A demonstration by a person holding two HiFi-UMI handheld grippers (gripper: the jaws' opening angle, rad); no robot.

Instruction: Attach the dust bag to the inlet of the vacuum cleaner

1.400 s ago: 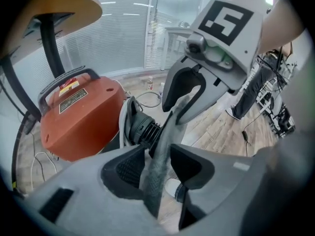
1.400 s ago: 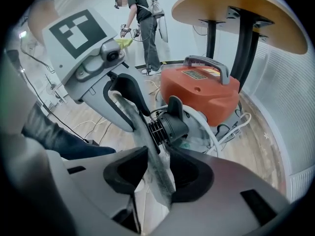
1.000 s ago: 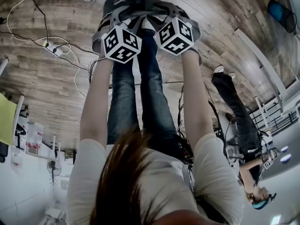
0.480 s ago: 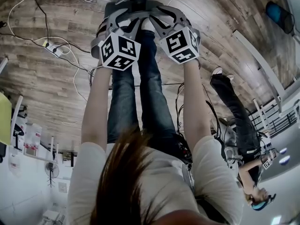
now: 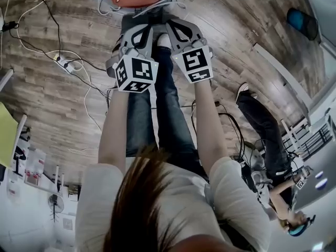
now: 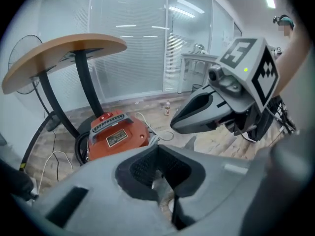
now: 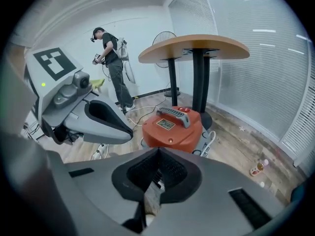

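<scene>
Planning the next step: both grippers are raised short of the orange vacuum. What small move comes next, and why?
Probably open the jaws and look for the dust bag: the left gripper and right gripper have just closed, apparently on nothing, the orange vacuum sits closed ahead, and no bag shows.

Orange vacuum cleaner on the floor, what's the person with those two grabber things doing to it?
A person stands over the orange vacuum cleaner, holding a left gripper and a right gripper side by side above it. Both grippers point down toward the vacuum but are not touching it. Their jaws have just been closing and are now shut, and I can't see anything held between them. No dust bag shows in any view, so attaching it hasn't happened yet.
</scene>
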